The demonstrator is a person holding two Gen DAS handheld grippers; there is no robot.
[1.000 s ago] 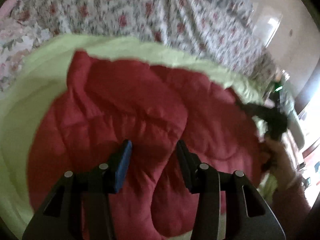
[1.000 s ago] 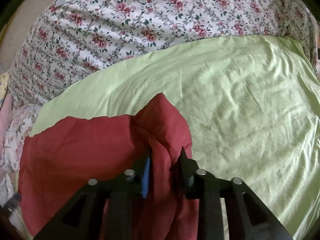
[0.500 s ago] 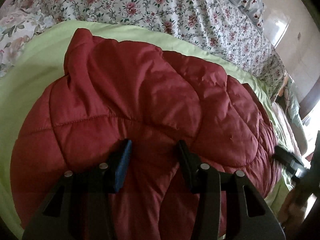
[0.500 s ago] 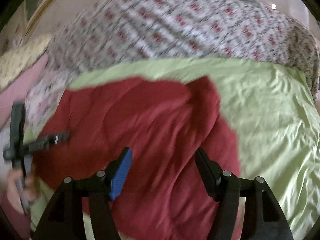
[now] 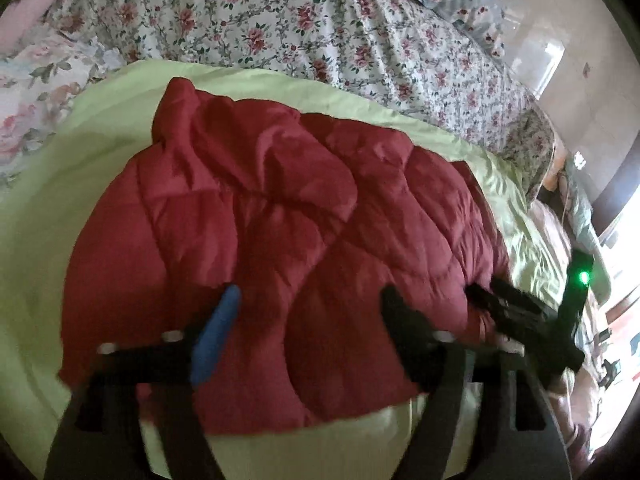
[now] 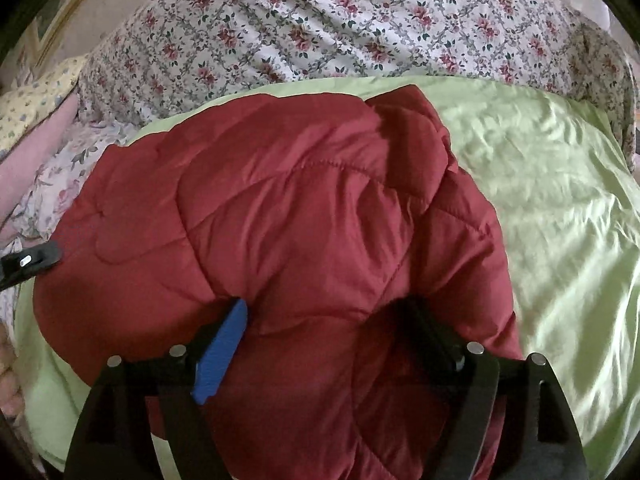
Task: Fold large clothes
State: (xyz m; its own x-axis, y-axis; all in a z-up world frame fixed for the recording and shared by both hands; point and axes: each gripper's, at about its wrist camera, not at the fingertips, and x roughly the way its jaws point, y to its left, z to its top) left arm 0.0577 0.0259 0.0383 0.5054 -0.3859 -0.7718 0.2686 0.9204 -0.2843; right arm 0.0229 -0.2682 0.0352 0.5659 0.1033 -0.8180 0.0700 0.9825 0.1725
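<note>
Dim room, window glare point(image 5: 624, 216) far right, fisheye-dark corners, slight motion blur

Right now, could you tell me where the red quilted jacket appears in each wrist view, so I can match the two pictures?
Left wrist view: the red quilted jacket fills the centre, reaching down between the open claw's fingers.
Right wrist view: the jacket sits centre-left, with bare sheet to its right.
Shared landmark: the light green sheet under it, bordered above by the floral bedspread.
</note>
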